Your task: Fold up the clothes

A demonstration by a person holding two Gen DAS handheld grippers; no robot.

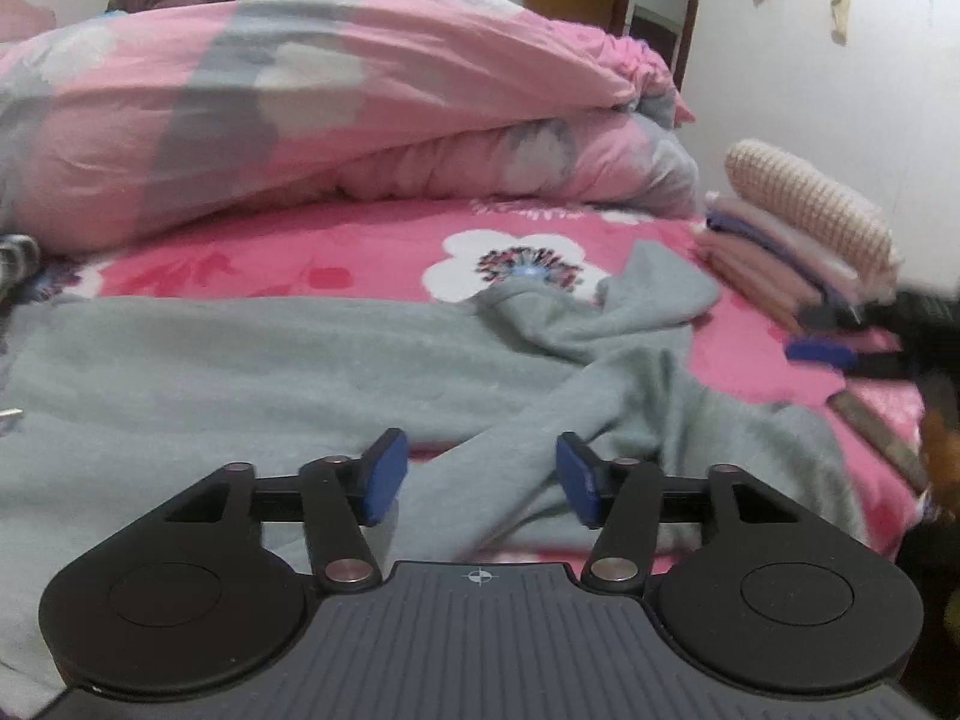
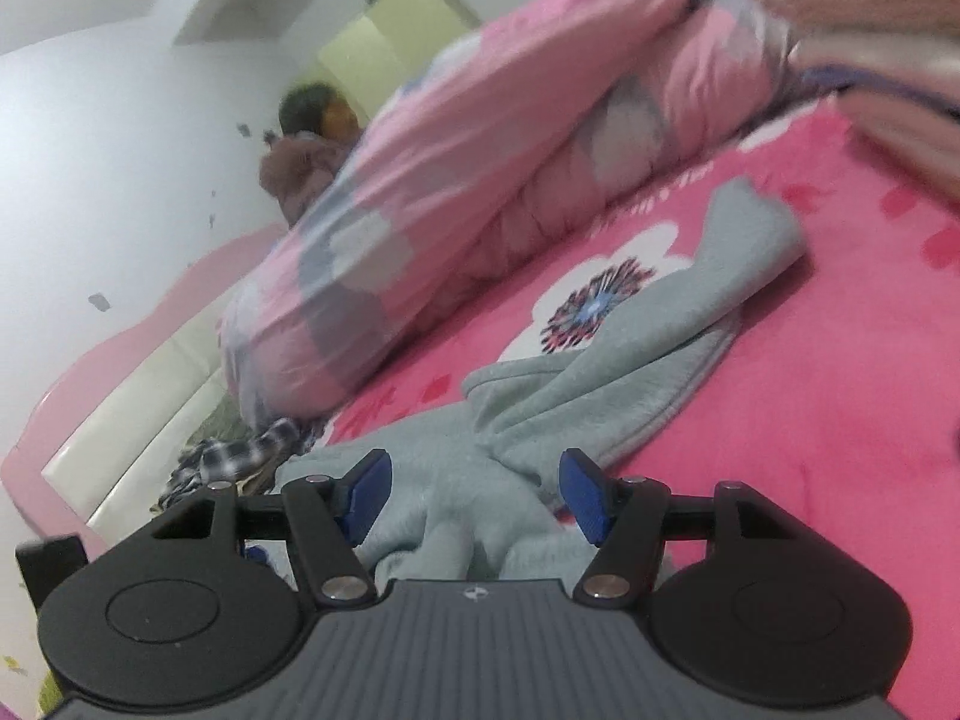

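left gripper (image 1: 480, 477) low over the bed, jaws spread wide, blue pads (image 1: 384, 474) apart with nothing between them but the cloth lying beneath. one grey garment (image 1: 240, 360) spread across the pink floral bedsheet (image 1: 336, 258), directly under and ahead of the left gripper; its flat body runs off to the left, a rumpled sleeve (image 1: 654, 294) twists away up to the right. the sleeve fold passes just ahead of the gap between the pads; cannot tell whether the pads touch the fabric. right gripper (image 2: 474, 495) also parted wide, gripping nothing, tilted view; the same grey garment (image 2: 456, 480) is bunched right at and below its fingertips, the sleeve (image 2: 708, 294) stretching away to upper right over the white flower print on the sheet (image 2: 810, 420). in the left view the other gripper (image 1: 840, 354) shows blurred at the right edge, near the garment's right side. counts: one grey garment in work; one stack of folded clothes (image 1: 792, 252) at the far right of the bed, layers pinkish and purple, a knitted cream piece on top, number of pieces not clear; one big pink-and-grey quilt (image 1: 312, 96) heaped along the far side; one checked cloth (image 2: 240, 456) by the headboard (image 2: 138, 384). a person (image 2: 312, 150) sits behind the quilt, blurred.
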